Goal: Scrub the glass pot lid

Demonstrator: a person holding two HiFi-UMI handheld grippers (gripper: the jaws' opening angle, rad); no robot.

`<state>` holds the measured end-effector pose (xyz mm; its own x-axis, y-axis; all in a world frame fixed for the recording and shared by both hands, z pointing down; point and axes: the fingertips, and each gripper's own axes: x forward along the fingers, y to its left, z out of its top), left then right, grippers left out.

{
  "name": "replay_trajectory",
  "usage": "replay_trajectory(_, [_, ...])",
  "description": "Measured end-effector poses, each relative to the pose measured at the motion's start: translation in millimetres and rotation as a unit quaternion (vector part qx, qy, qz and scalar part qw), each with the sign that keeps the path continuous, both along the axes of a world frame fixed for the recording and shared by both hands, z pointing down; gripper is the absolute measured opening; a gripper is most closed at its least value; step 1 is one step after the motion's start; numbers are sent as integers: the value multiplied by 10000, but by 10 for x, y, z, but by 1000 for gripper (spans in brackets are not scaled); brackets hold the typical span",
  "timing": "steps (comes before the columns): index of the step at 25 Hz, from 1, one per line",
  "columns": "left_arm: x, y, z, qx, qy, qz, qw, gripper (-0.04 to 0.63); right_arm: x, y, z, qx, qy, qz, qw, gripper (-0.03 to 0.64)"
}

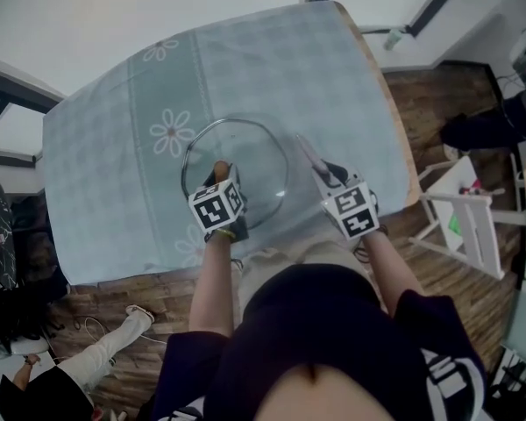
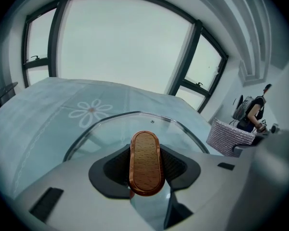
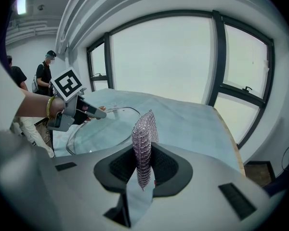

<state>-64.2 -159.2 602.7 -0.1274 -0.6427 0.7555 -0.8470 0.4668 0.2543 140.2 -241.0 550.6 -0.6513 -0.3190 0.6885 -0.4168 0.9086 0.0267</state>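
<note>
Left claw point(image 1: 221, 176) is clamped on the lid's wooden handle point(image 2: 145, 160), jaws partway in with both pads pressed against the handle's sides. Right claw point(image 3: 143, 166) has pinched a silvery chain-mesh scrubber point(image 3: 144, 136) that stands on edge between its pads, and it's sitting just right of the lid's rim.

Now the room around the lid point(image 1: 256, 152). It rests on the pale checked tablecloth point(image 1: 272, 60), close to the table's near edge, right in front of the person. Beyond the lid a broad run of cloth stretches to the far edge by the window. Left of the lid there's more cloth, with a printed daisy point(image 1: 173, 132) just beside the rim. Right of the lid, past the scrubber, is the table's bare wooden edge point(image 1: 396, 130), and a white rack point(image 1: 469, 222) stands on the floor beyond it.

As for the lid, it's clear round glass with a thin metal rim, and the cloth pattern shows through. There's a small vent hole point(image 2: 152, 121) past the handle. That handle is an oval of pale wood with a coppery band.
</note>
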Motion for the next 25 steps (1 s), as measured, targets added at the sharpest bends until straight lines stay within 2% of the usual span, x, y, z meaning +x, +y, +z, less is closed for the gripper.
replay_trajectory(8, [-4, 27, -189, 520, 462, 79, 9975, 163, -76, -32, 43, 10, 52, 20, 10000, 80])
replay_trajectory(12, [34, 48, -291, 808, 688, 281, 9940, 163, -120, 4, 54, 20, 82, 130, 9999, 80])
replay_trajectory(20, [69, 47, -466, 1415, 970, 906, 9810, 163, -213, 130, -2, 7, 2, 455, 9990, 80])
replay_trajectory(25, [-52, 99, -544, 1766, 1380, 1006, 9694, 163, -263, 217, -45, -2, -30, 666, 9978, 80])
